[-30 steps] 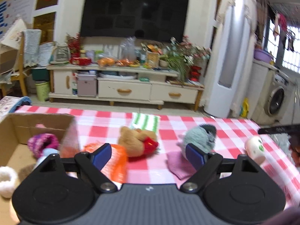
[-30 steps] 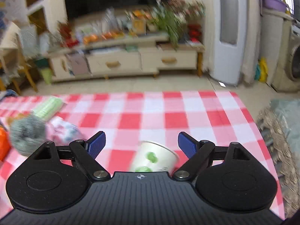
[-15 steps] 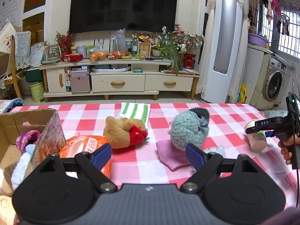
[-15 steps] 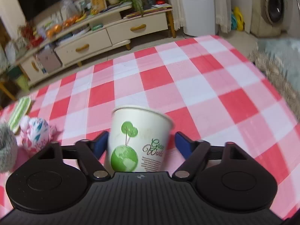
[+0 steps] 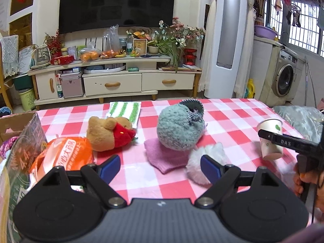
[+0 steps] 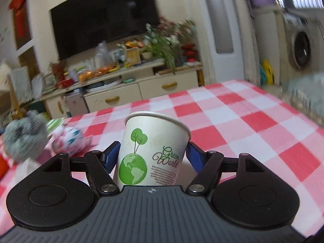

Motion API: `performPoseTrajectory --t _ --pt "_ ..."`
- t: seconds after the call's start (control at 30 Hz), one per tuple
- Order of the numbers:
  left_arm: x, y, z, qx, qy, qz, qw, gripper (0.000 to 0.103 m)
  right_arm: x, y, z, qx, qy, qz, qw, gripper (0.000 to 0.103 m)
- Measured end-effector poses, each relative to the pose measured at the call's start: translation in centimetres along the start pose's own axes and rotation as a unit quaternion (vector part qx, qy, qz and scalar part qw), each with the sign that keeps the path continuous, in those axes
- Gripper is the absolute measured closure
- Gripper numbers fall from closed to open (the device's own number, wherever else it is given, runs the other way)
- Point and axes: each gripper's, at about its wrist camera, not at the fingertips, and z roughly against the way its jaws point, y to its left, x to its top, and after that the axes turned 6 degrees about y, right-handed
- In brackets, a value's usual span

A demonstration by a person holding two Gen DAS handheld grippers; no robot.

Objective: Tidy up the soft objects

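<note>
Since half a second ago the paper cup [image 6: 153, 149] has risen between the right gripper's [image 6: 152, 155] blue pads, and its view has tipped up from the cloth toward the television; the left view has barely shifted.

In the left wrist view, going left to right: at 9 o'clock a cardboard box [image 5: 14, 122] stands at the table edge with a knitted purple thing just showing inside. Just beside it, at about 8 o'clock, lies an orange plastic packet [image 5: 64, 155]. Toward 10 o'clock a brown teddy bear [image 5: 110, 132] in a red top lies on its side, with a green striped cloth [image 5: 125, 110] behind it. Near the centre a fuzzy grey-green ball [image 5: 178, 129] rests on a folded pink cloth [image 5: 164, 156]. A white fluffy pompom [image 5: 206, 162] lies just beside that, touching the pink cloth, right in front of the left gripper's right pad. The left gripper [image 5: 160, 166] hangs above the red checked tablecloth [image 5: 226, 119] with its pads wide apart and nothing between them.

At 3 o'clock the right gripper holds the paper cup, lifted and tilted. In the right wrist view its pads press on both sides of the cup. At 9 o'clock there, blurred, sit the grey-green ball and a small patterned toy [image 6: 68, 139].
</note>
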Motion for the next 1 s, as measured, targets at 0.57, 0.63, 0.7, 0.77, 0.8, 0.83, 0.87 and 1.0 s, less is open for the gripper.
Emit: performPoseTrajectory --t 0.57,0.63,0.7,0.77,0.8,0.83,0.87,1.0 --pt "-0.7 -1.6 -0.8 -0.014 0.014 -0.015 0.9997 0.017 -1.1 0.4 3.4 -0.021 0.063 0.019 0.998 0.003" --pt "-0.8 -1.8 -1.0 -0.012 0.017 -0.018 0.9996 0.017 -0.8 0.2 3.1 -0.012 0.083 -0.017 0.996 0.003" --pt "-0.9 -1.9 -1.1 -0.010 0.019 -0.020 0.9996 0.017 0.3 -0.4 2.1 -0.002 0.104 -0.054 0.993 0.003" --pt "-1.0 -1.9 -1.1 -0.008 0.021 -0.023 0.9995 0.017 1.5 -1.4 0.9 0.014 0.130 -0.099 0.986 0.003" --pt "-1.0 -1.9 -1.2 -0.008 0.021 -0.024 0.9994 0.017 2.1 -2.0 0.2 0.021 0.141 -0.125 0.982 0.003" --pt "-1.0 -1.9 -1.1 -0.007 0.021 -0.025 0.9994 0.017 2.6 -2.7 -0.3 0.029 0.148 -0.152 0.977 0.003" --pt "-1.0 -1.9 -1.1 -0.007 0.022 -0.024 0.9994 0.017 3.2 -3.5 -0.9 0.038 0.158 -0.174 0.971 0.003" --pt "-1.1 -1.8 -1.3 -0.007 0.025 -0.027 0.9993 0.017 4.9 -5.8 -3.8 0.057 0.198 -0.228 0.952 0.003"
